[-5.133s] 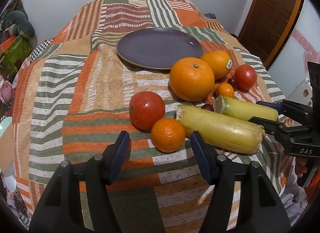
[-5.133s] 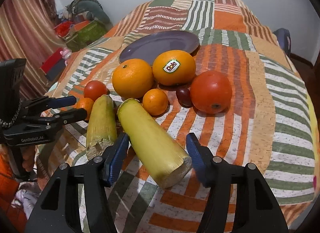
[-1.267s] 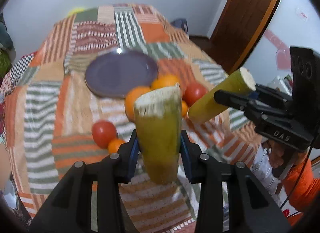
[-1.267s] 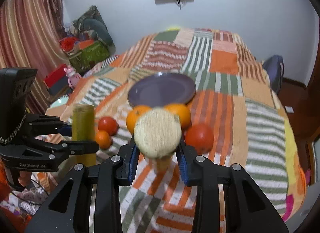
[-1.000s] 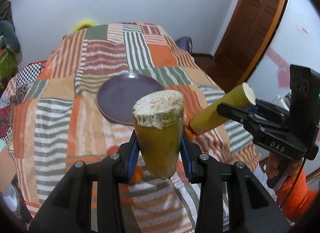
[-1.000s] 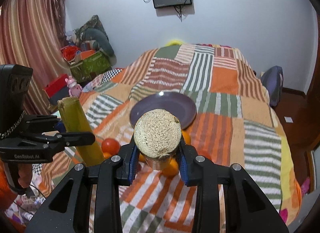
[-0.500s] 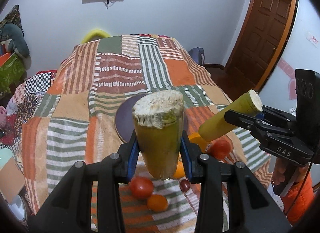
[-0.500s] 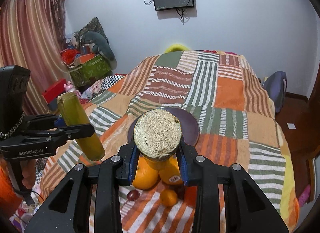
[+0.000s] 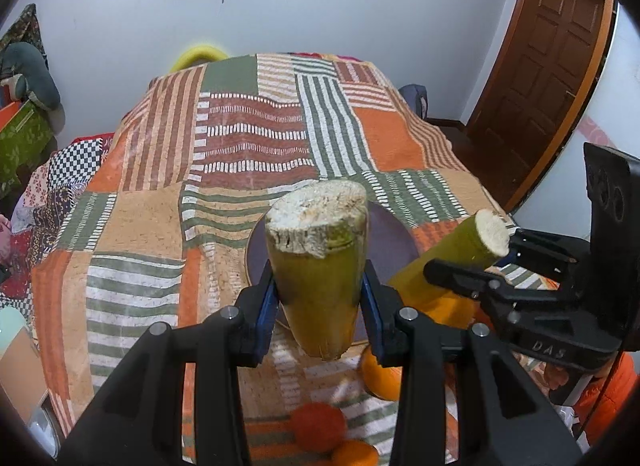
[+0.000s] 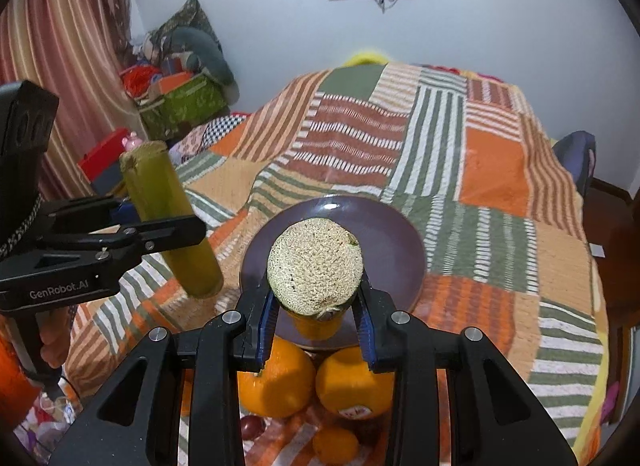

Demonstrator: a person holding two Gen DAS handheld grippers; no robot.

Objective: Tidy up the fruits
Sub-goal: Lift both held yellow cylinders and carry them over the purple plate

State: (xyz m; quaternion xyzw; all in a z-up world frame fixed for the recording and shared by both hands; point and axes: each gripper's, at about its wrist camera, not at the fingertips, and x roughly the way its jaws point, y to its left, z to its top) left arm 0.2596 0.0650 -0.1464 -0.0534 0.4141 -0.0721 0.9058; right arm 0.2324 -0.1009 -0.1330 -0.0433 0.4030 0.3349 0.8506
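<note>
Holding two cane sticks up in the air, I have one in each hand. My left tongs [image 9: 320,302] pinch the fat stick [image 9: 318,262] around its lower part, and it stands almost straight up. My right tongs [image 10: 316,316] pinch the thin stick [image 10: 314,270] the same way, with its cut end facing me. Both sticks are over the near edge of the plate [image 10: 396,250], not on it yet.

Close under my tongs lie the round fruits. Two big oranges [image 10: 276,380] sit side by side, touching, just in front of the plate. A small orange [image 10: 335,444] and a dark grape [image 10: 250,426] lie nearer to me. A red tomato [image 9: 318,428] lies there too.

What could go wrong? Each stick is long and smooth and held low down, so I think it could tip or slide out of the tongs. If it drops, it could knock the oranges and make them roll off the bed [image 9: 152,217]. The bed cover is soft and bumpy, so the plate may wobble when a stick lands on its edge. The two sticks are close together, so my tongs could bump each other. A round stick may also roll off the plate once I let go.

Farther back there is only the striped cover and the wall.
</note>
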